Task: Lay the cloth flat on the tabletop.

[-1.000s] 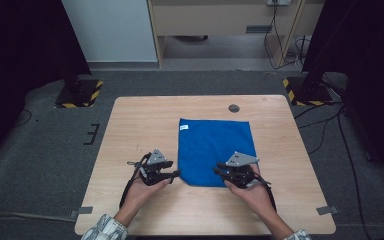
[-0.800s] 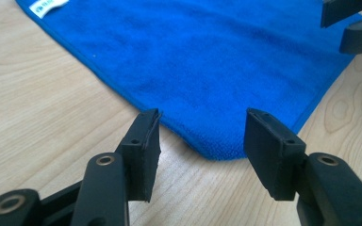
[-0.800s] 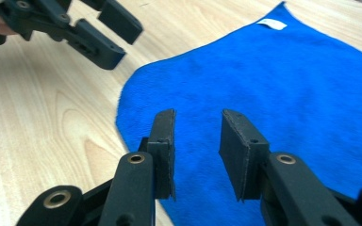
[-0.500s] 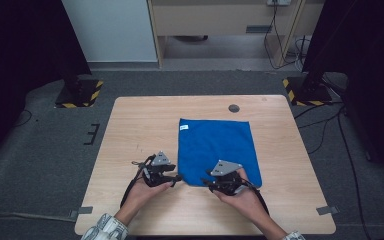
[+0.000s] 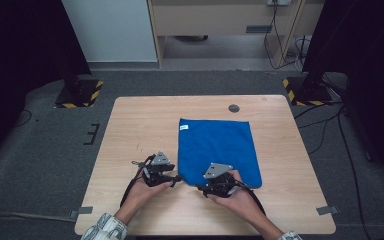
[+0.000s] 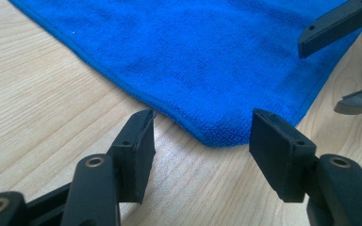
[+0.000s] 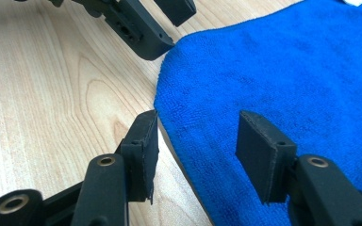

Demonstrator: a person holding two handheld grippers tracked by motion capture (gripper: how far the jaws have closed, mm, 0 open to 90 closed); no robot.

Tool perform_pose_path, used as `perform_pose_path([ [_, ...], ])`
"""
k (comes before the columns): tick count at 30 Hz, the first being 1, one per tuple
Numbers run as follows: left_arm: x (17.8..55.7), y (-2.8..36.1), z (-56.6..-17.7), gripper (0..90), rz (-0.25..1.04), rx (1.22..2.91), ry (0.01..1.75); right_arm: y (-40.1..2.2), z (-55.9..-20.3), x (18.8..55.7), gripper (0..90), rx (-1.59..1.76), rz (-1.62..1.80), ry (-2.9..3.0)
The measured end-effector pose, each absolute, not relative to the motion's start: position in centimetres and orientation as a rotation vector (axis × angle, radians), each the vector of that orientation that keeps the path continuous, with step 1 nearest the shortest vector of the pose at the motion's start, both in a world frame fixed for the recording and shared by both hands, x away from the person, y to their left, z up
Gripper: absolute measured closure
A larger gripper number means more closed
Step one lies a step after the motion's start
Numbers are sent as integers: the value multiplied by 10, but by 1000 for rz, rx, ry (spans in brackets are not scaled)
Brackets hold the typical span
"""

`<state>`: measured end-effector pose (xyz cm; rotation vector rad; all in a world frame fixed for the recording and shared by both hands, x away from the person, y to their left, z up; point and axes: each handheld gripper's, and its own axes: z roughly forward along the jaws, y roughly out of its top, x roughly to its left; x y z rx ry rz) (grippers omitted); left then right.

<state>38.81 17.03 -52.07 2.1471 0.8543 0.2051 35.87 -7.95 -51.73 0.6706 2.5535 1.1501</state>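
Note:
A blue cloth (image 5: 217, 145) lies flat on the wooden table (image 5: 140, 125), with a small white tag at its far left corner. My left gripper (image 5: 178, 178) sits at the cloth's near left corner. In the left gripper view that gripper (image 6: 202, 123) is open, its jaws have just been opening, and the corner of the cloth (image 6: 226, 56) lies between them, untouched. My right gripper (image 5: 201, 189) rests at the near edge, close to the left one. It (image 7: 199, 120) is open too, its jaws have just been opening, and the cloth's (image 7: 287, 70) edge lies between them.
A small dark round disc (image 5: 234, 108) is set in the table near its far edge. Bare wood stretches left of the cloth. Past the table stand pale cabinets and two stands with yellow-black striped bases (image 5: 80, 95). The other gripper's jaws (image 6: 339, 21) reach in at upper right.
My right gripper has slid left along the cloth's near edge toward the left gripper, and its jaws have spread. The left gripper has stayed at the near left corner. The cloth lies as before.

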Motion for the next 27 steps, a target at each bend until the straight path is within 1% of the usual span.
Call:
perform_pose_path([
  [6, 389, 171, -522, 434, 197, 2149, 851, -79, -519, 362, 494, 692, 1147, 2553],
  [7, 389, 171, -521, 459, 194, 2150, 850, -79, -519, 362, 499, 689, 1149, 2557],
  [8, 389, 171, -521, 459, 192, 2150, 848, -79, -519, 362, 499, 689, 1149, 2557],
  [12, 389, 172, -521, 508, 183, 2146, 845, -77, -520, 363, 528, 692, 1153, 2565],
  [20, 389, 167, -522, 595, 158, 2181, 819, -71, -523, 362, 545, 661, 1151, 2593],
  [23, 389, 165, -524, 619, 164, 2199, 809, -68, -525, 364, 584, 663, 1140, 2599],
  [26, 391, 162, -526, 642, 162, 2208, 805, -66, -527, 366, 679, 653, 1131, 2609],
  [27, 391, 161, -526, 662, 158, 2206, 808, -65, -527, 366, 731, 649, 1114, 2610],
])
